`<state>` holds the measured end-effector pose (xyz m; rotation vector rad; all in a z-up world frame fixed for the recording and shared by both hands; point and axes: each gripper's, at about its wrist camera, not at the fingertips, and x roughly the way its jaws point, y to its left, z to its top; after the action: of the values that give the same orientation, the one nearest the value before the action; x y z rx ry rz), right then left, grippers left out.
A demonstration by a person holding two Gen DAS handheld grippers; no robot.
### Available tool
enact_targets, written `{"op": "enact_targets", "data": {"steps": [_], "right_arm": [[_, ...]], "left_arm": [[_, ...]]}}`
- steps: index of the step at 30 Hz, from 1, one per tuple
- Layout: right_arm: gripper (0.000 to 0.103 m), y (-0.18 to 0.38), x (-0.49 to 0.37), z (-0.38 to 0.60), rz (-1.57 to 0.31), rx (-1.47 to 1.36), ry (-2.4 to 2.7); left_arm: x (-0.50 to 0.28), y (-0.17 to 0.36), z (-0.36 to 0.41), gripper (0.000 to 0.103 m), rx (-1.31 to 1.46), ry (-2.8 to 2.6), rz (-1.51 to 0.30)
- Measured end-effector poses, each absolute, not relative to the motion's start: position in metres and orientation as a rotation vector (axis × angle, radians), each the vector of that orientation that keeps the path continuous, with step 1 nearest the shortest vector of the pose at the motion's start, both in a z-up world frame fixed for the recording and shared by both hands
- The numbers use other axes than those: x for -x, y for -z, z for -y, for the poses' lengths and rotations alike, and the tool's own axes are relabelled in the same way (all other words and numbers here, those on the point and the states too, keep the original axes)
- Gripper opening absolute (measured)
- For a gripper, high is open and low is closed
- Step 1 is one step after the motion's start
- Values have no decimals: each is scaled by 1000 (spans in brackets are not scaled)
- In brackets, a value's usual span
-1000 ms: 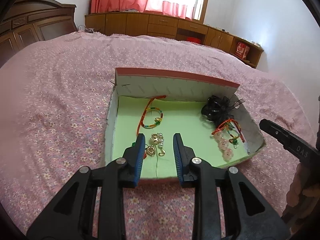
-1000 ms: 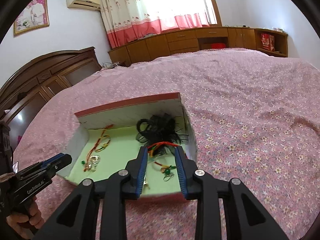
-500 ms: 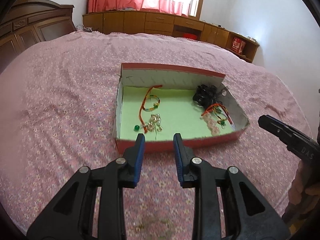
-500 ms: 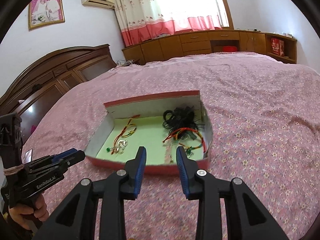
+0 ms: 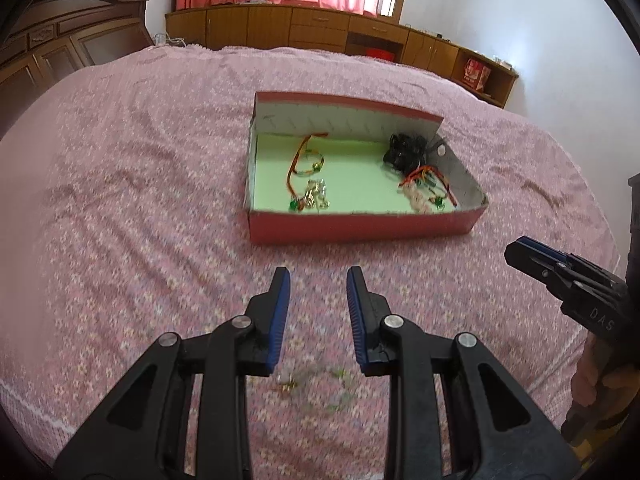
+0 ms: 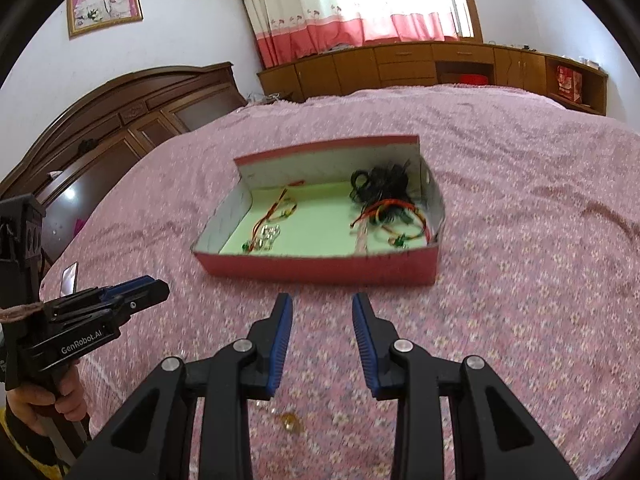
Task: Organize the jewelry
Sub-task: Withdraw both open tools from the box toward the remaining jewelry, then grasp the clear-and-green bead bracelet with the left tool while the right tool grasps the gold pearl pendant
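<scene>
- Loose jewelry (image 5: pixel 310 386) is seen on the bedspread (image 5: pixel 120 240), outside the red box (image 5: pixel 360 232), just below and between the left gripper (image 5: pixel 318 280) fingers.
- The same pieces (image 6: pixel 288 420) lie under the right gripper (image 6: pixel 322 304), slightly left of its centreline.
- Both grippers are part open and empty.
- The left gripper is judged nearer; a downward, backward reach is called for.
- The pile is blurred; its long axis and pointing cannot be told.
- The box's long axis runs left-right, ahead of both.
</scene>
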<state>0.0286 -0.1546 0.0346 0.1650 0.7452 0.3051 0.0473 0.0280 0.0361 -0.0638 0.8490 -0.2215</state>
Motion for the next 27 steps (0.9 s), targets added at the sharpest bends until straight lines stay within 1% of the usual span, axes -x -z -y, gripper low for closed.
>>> {"op": "enact_targets", "data": {"steps": [14, 27], "right_arm": [[34, -9, -19, 142, -869, -153, -368], [34, 15, -17, 118, -996, -74, -446]], "left_arm": [[-33, -11, -33, 21, 62, 205, -942], [-29, 8, -34, 21, 46, 200, -1013]]}}
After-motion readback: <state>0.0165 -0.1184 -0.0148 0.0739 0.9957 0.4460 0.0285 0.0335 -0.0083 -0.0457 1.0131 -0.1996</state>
